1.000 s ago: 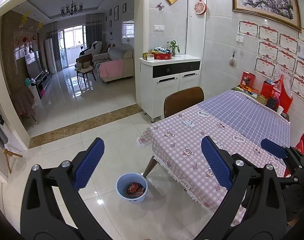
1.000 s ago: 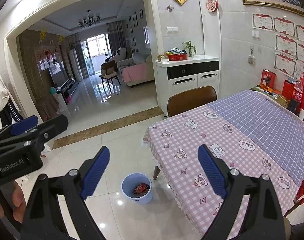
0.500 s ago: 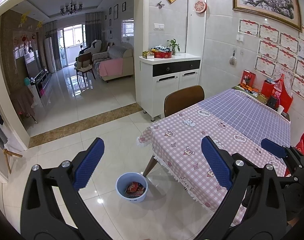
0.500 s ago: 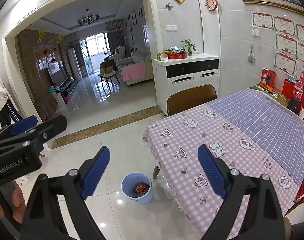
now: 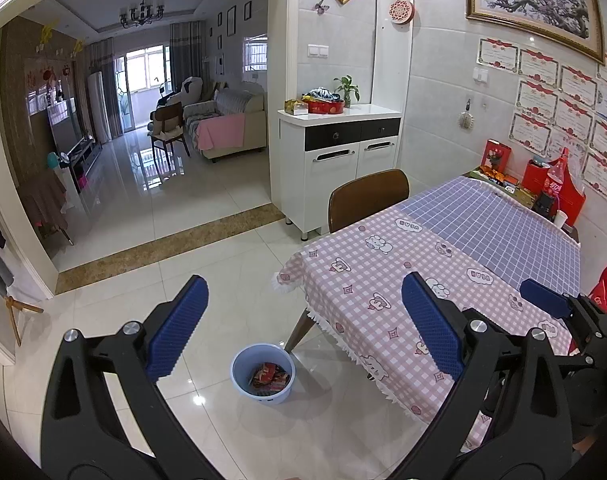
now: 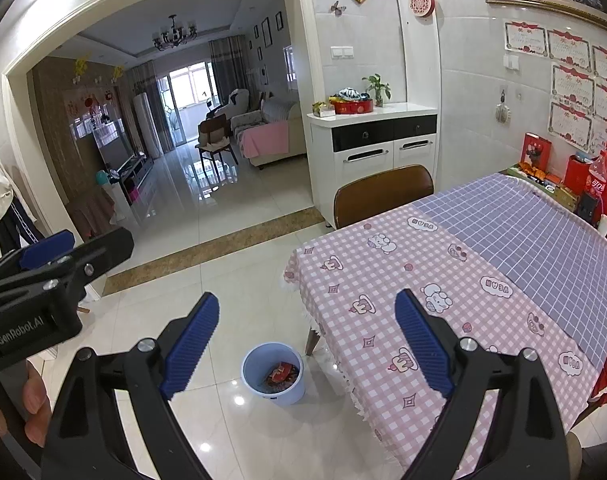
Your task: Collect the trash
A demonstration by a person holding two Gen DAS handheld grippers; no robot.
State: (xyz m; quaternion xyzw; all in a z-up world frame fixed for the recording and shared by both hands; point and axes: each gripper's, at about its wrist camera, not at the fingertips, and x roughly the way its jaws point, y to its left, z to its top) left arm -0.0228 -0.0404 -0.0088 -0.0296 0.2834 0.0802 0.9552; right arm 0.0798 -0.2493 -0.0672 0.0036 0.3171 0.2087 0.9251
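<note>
Left wrist view: both grippers' fingers (image 5: 179,328) wide apart, empty, above blue bucket (image 5: 262,374) of wrappers (image 5: 270,376) beside table (image 5: 383,304).

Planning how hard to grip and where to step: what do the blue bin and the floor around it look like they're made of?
Blue bin: probably thin moulded plastic, smooth and matte, with an even pale colour and a rolled rim; red wrappers lie inside. Floor: looks like glazed ceramic or polished stone tile, with grout lines, bright glare spots and mirror-like reflections, so possibly slippery.
</note>
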